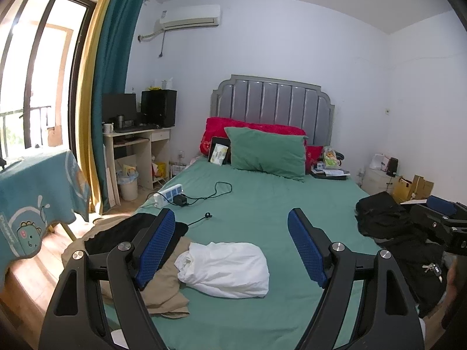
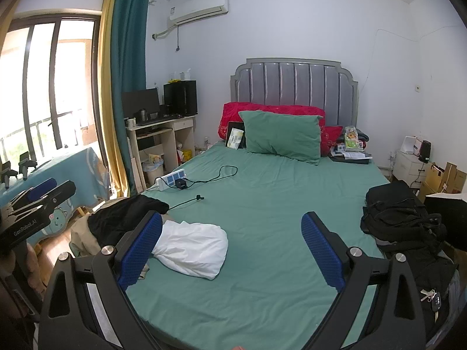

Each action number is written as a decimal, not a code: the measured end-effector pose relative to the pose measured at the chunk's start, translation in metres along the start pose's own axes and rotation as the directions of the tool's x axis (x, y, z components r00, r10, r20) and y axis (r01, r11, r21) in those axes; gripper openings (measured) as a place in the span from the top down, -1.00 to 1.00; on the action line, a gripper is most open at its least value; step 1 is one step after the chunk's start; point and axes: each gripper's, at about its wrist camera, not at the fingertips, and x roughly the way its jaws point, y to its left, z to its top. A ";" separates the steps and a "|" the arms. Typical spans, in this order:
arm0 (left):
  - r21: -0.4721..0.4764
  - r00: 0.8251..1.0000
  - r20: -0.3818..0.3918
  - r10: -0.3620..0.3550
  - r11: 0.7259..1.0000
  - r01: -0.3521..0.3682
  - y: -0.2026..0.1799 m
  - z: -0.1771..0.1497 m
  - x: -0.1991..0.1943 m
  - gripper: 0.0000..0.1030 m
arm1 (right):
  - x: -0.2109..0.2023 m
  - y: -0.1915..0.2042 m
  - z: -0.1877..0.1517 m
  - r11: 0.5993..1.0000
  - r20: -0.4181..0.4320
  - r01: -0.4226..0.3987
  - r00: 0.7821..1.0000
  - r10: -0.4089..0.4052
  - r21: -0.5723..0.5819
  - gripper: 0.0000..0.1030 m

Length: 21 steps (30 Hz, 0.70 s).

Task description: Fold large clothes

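A bedroom holds a bed covered in a green sheet (image 1: 262, 204), with a padded grey headboard (image 1: 274, 102) at upper centre and a green pillow (image 1: 267, 151) below it. The left gripper (image 1: 232, 245) hovers at the bottom of the left wrist view, blue pads spread wide, holding nothing. The right gripper (image 2: 232, 250) fills the bottom of its own view, likewise spread and empty. A crumpled white garment (image 1: 227, 268) lies on the sheet at lower centre, touching a tan cloth (image 1: 166, 288) and near a black garment (image 1: 116, 236) at lower left. A black jacket (image 2: 402, 221) sits at the right edge.
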 end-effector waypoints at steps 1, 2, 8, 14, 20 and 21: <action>0.000 1.000 0.000 -0.002 1.000 0.002 0.001 0.000 0.001 -0.60 | 0.000 0.001 0.000 1.000 -0.001 0.001 1.000 -0.001 -0.001 -0.85; 0.002 1.000 0.000 0.000 1.000 0.000 0.001 0.000 0.001 -0.60 | -0.001 0.001 0.000 1.000 -0.001 0.001 1.000 -0.001 -0.003 -0.85; 0.015 1.000 -0.013 0.008 1.000 -0.007 0.002 0.001 0.000 -0.60 | -0.001 0.002 0.001 1.000 -0.004 0.002 1.000 -0.002 -0.001 -0.85; 0.024 1.000 -0.017 0.012 1.000 -0.011 0.002 0.002 0.002 -0.60 | -0.001 0.002 0.002 1.000 -0.004 0.002 1.000 -0.002 -0.002 -0.85; 0.029 1.000 -0.030 0.006 1.000 -0.005 0.002 0.001 0.007 -0.60 | 0.001 0.000 0.002 1.000 -0.010 0.002 1.000 -0.002 0.001 -0.85; 0.028 0.999 -0.032 0.006 1.000 -0.005 0.002 0.000 0.008 -0.60 | 0.002 -0.001 0.003 1.000 -0.011 0.002 1.000 -0.002 0.001 -0.85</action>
